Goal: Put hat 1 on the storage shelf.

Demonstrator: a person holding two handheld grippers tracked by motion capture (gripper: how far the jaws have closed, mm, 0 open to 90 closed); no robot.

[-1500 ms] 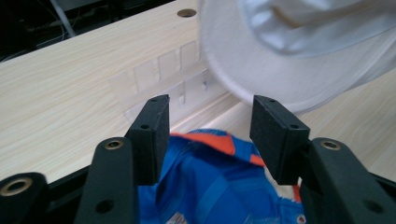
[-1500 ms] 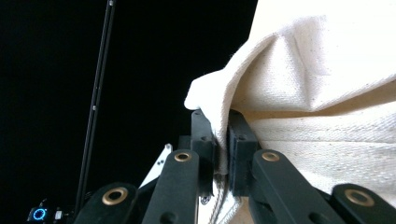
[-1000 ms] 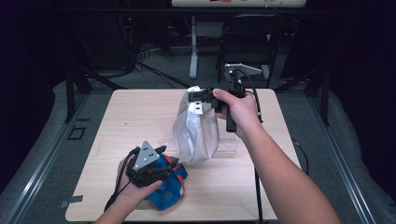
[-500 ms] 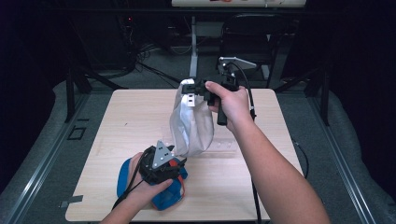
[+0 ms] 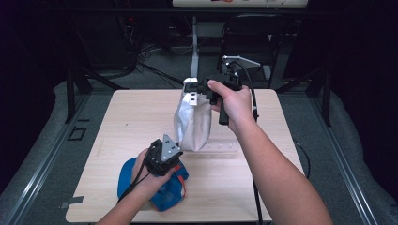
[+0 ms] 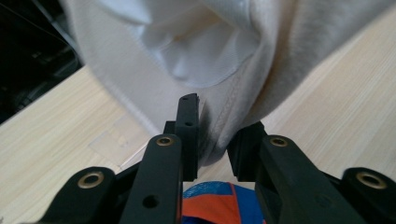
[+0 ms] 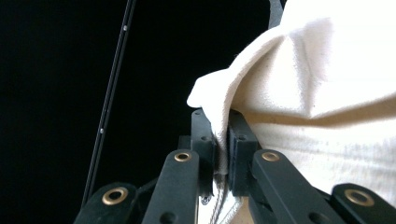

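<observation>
A white cloth [image 5: 192, 124] hangs over the wooden table [image 5: 281, 187], lifted by its top corner. My right gripper [image 5: 190, 87] is shut on that corner; the right gripper view shows the fold [image 7: 327, 84] pinched between the jaws [image 7: 222, 140]. My left gripper [image 5: 177, 143] is at the cloth's lower edge. In the left gripper view its jaws [image 6: 214, 135] stand open on either side of the hanging hem [image 6: 187, 60], with a dark gap beside the left jaw. A blue and orange fabric item [image 5: 141, 187] lies under my left hand, and its top [image 6: 219, 200] shows below the jaws.
A strip of clear tape [image 5: 225, 147] lies on the table right of the cloth. Beyond the far edge stand a dark chair [image 5: 253, 33], a white post [image 5: 194, 42] and cables on the floor. Bare wood spreads to the left and right of the cloth.
My right gripper has raised the cloth and carried it away from me. My left gripper has moved off the blue item, up and right to the cloth's lower hem.
</observation>
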